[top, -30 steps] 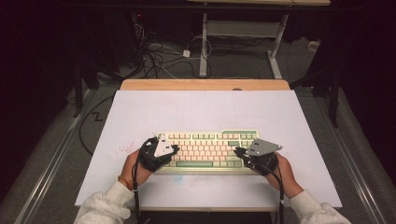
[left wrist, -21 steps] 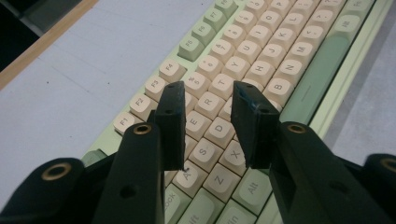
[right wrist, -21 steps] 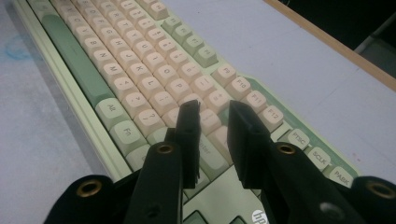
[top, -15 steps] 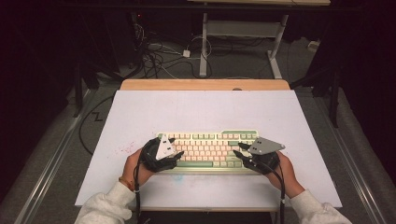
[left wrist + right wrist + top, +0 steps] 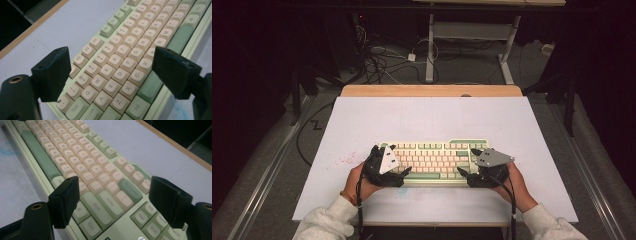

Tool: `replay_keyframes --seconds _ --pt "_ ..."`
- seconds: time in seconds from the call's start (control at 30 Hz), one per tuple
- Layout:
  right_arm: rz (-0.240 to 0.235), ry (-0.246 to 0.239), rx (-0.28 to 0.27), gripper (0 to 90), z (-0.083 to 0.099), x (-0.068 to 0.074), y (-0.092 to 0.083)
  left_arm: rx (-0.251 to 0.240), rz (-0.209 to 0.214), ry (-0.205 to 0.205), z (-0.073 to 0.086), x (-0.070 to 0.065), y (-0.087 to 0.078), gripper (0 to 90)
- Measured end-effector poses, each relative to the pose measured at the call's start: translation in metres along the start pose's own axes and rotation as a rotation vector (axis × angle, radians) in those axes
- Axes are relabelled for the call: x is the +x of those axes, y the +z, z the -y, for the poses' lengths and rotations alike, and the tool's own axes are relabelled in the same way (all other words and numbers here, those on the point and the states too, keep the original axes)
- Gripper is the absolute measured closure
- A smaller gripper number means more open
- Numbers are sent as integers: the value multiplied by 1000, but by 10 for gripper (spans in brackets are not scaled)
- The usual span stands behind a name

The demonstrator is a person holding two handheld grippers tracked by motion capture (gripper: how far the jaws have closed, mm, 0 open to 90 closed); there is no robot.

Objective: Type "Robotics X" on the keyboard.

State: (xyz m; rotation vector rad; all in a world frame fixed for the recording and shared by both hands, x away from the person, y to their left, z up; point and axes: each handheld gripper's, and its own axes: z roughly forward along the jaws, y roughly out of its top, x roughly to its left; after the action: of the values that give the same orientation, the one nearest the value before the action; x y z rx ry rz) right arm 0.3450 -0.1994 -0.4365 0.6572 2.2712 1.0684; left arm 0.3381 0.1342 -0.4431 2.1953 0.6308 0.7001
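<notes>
**Fingers apart at both ends of the keyboard**

Fingers of the left gripper (image 5: 110,75) stand wide apart, having just been opening; the left end of the keyboard (image 5: 130,47) lies between them, neither pad pressing on it. Left gripper view: one finger (image 5: 51,73) hangs over the outer edge by the number row and Tab, the other (image 5: 175,71) over the near rim beside the space bar (image 5: 177,40).

Right gripper (image 5: 113,200): jaws likewise spread, also just opened. Right gripper view: one finger (image 5: 65,201) sits at the keyboard's near edge by Shift and Ctrl, the other (image 5: 170,200) past the Ins/Home block. Pads not clamped on the case.

High view, near to far:
- Two hands in pale sleeves enter from the bottom edge; left gripper (image 5: 384,167) at the keyboard's left end, right gripper (image 5: 484,167) at its right end, each with a grey plate on top.
- Keyboard (image 5: 437,157), pale green case with cream keys, lies flat on the white tabletop (image 5: 432,117), in the near half, roughly centred.
- Faint pink specks (image 5: 344,161) on the tabletop, left of the left gripper.
- Wooden strip (image 5: 432,90) along the far edge.
- Beyond the table: cables (image 5: 382,62) on the floor and a metal frame (image 5: 472,35).
</notes>
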Motion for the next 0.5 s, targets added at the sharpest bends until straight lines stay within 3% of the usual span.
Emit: replay_keyframes --seconds 0.13,0.5 --pt "16 19 -11 160 0 -1 0 0 4 -5 1 0 0 150" --pt "13 16 -8 161 -2 1 2 -8 -4 19 -1 -3 2 151"
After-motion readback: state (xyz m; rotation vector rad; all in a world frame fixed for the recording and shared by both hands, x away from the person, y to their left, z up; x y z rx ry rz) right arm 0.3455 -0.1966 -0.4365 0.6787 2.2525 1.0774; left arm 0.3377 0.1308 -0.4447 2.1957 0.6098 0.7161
